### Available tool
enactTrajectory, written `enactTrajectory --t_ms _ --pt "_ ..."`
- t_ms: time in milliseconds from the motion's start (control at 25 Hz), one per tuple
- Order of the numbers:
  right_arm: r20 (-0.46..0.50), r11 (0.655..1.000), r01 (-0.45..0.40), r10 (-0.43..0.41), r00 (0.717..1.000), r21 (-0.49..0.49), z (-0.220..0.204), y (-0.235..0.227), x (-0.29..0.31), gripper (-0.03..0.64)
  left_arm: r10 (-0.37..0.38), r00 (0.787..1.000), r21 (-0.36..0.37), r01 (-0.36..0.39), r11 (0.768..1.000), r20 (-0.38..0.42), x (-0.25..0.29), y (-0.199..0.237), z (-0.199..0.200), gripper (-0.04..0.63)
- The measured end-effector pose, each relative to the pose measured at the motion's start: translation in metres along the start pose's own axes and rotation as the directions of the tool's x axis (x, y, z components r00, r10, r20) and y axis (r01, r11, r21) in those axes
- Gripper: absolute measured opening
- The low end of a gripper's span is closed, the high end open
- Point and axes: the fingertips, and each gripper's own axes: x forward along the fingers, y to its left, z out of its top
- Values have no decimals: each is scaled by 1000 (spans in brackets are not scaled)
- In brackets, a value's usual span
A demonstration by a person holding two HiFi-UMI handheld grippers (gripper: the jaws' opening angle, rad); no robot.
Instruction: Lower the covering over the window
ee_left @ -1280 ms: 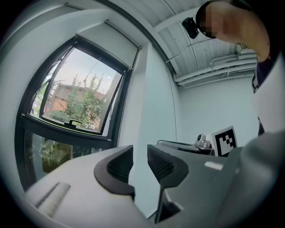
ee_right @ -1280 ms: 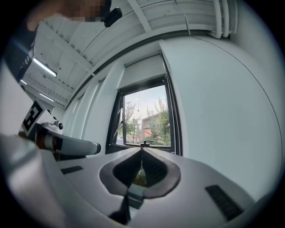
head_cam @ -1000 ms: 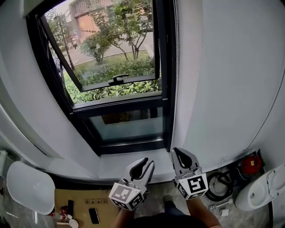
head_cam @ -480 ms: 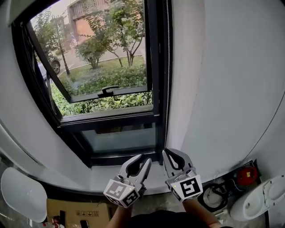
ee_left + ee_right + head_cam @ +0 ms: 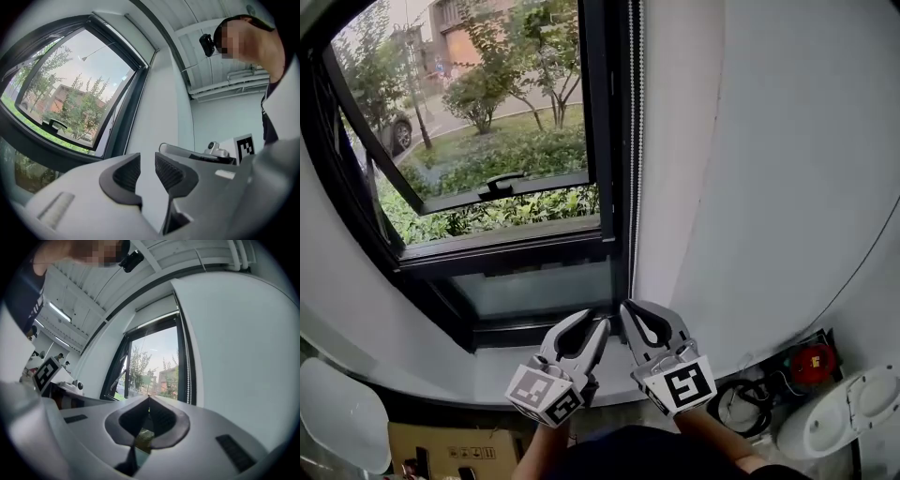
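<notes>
left gripper [image 5: 592, 323]: pointing up and ahead over the window sill; its fingers [image 5: 126, 172] are standing a narrow way apart with only bare wall showing between them, so they are holding nothing.
right gripper [image 5: 630, 309]: riding just beside the left gripper, on its right; its fingers [image 5: 161, 420] are lying closed together and are gripping nothing.
window sill [image 5: 478, 375]: white ledge, running below and ahead of both grippers.
bead chain [image 5: 633, 141]: hanging in two strands along the right edge of the window frame; its long axis is running straight up and down. It is coming down to just above and ahead of the right gripper's tips; I cannot make out its lower end.
nearer hand: the right gripper is sitting almost under the bead chain; the left gripper is sitting a little further to the left.
coming move, as judged: the closed right fingers are needing to part first, then close across the strand; the pull is likely going along the chain's vertical line.
window frame [image 5: 602, 122]: black, standing just left of the bead chain.
sash [image 5: 502, 183]: tilting outward, with its handle showing.
roller blind [image 5: 157, 310]: apparently sitting rolled up at the head of the window, high above both grippers; the glass is showing fully uncovered.
</notes>
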Motion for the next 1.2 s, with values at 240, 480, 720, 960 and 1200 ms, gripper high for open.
enactTrajectory --t_ms 240,480,720,960,1200 --pt "-47 999 37 -38 998 -16 -3 -6 18 12 -58 998 -11 58 998 5 36 20 14 103" --pt "-36 994 106 -106 994 0 2 -20 30 12 -132 991 29 133 991 -27 76 40 18 103" --pt "-56 986 164 -166 985 -36 -1 -24 33 13 -163 986 67 166 984 -43 108 59 14 103" --pt "-56 980 197 -199 978 -40 -3 -26 38 12 -216 974 51 219 974 -64 140 68 11 104" --pt "-56 974 211 -216 975 -83 -1 -28 40 12 -248 964 105 257 961 -97 166 66 6 106"
